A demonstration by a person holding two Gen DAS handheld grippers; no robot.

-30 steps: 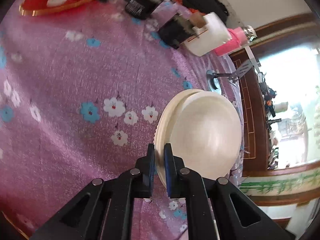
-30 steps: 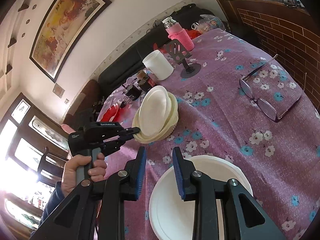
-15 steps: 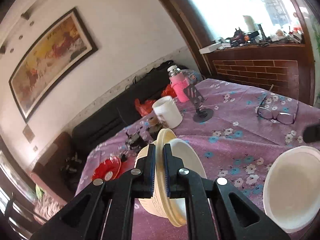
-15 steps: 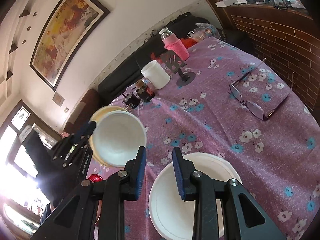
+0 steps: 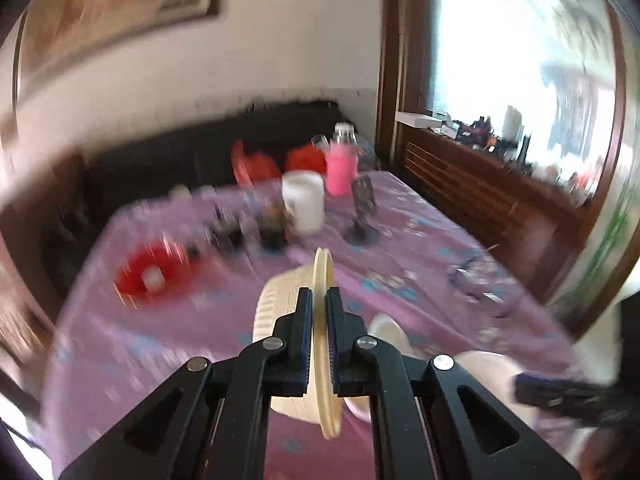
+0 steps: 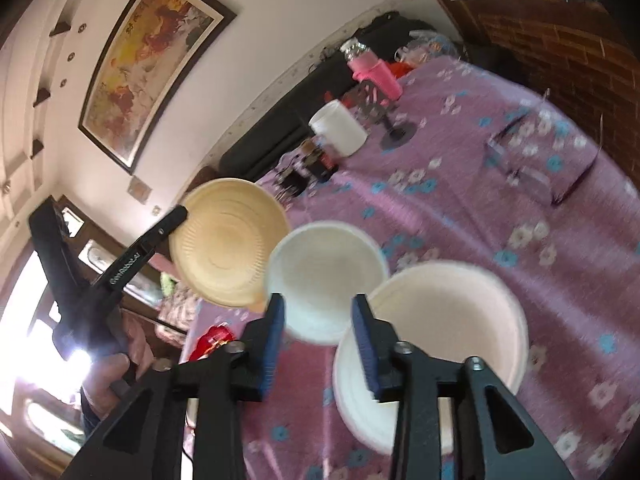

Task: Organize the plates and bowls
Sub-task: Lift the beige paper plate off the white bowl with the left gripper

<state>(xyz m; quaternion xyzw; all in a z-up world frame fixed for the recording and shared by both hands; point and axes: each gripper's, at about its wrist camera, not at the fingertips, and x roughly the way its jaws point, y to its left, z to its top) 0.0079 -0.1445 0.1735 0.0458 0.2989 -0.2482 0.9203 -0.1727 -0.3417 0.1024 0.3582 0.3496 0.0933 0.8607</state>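
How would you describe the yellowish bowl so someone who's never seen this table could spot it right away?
Start at the purple flowered tablecloth. To its left a black tool, the left one, held by a hand, is shut on the rim of a bowl raised above the cloth. That yellowish bowl has ridged rings inside, unlike the plain white bowl beside it and the white plate lying on the cloth.

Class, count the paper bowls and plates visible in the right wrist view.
3: a tan plate held up in the left claw, a white bowl beside it, and a white plate on the table. Others may be nested unseen.
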